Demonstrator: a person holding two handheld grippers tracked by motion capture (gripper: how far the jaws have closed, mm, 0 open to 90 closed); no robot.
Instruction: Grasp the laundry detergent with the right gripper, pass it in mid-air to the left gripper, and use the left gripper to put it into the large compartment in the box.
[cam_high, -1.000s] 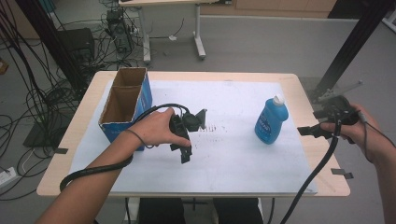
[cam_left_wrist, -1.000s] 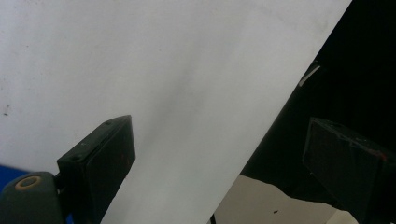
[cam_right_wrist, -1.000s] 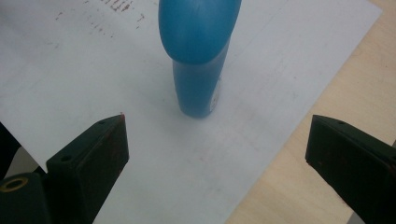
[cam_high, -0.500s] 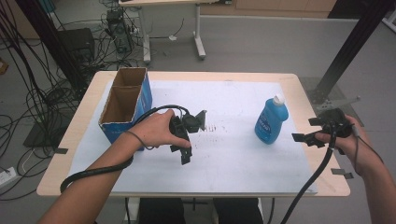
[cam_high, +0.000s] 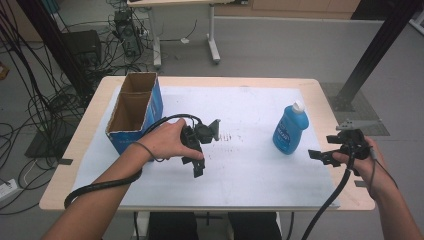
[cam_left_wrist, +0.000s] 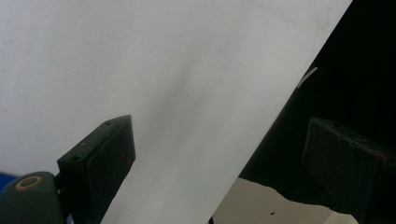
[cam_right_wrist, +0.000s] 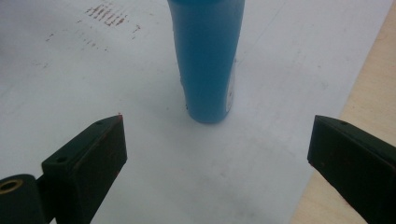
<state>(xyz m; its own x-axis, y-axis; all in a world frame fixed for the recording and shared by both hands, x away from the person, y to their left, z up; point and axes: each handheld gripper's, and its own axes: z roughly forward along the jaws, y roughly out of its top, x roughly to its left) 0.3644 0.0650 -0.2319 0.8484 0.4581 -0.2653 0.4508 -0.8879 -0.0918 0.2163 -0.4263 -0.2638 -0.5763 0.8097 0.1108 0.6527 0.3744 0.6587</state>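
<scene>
A blue bottle (cam_high: 290, 129) with a white cap stands upright on the right part of the white sheet (cam_high: 250, 105). My right gripper (cam_high: 318, 156) is low, just right of the bottle, and points left at it. In the right gripper view its jaws (cam_right_wrist: 217, 140) stand wide open and empty, with the bottle's base (cam_right_wrist: 208, 60) a short way ahead of them. My left gripper (cam_high: 194, 167) rests mid-table in the left hand with its jaws toward the front edge. The left gripper view shows it open (cam_left_wrist: 217, 140) over bare sheet.
An open cardboard box (cam_high: 135, 112) with blue sides stands at the table's left. Faint red-brown marks (cam_high: 232, 136) dot the sheet's middle. Bare wood (cam_high: 350, 197) borders the sheet by the right hand. Cables (cam_high: 45, 115) lie on the floor at the left, and a black post (cam_high: 375, 55) stands at the right.
The right hand has come down and drawn back toward the front edge, so its gripper now sits lower beside the bottle. The left hand and bottle have not moved.
</scene>
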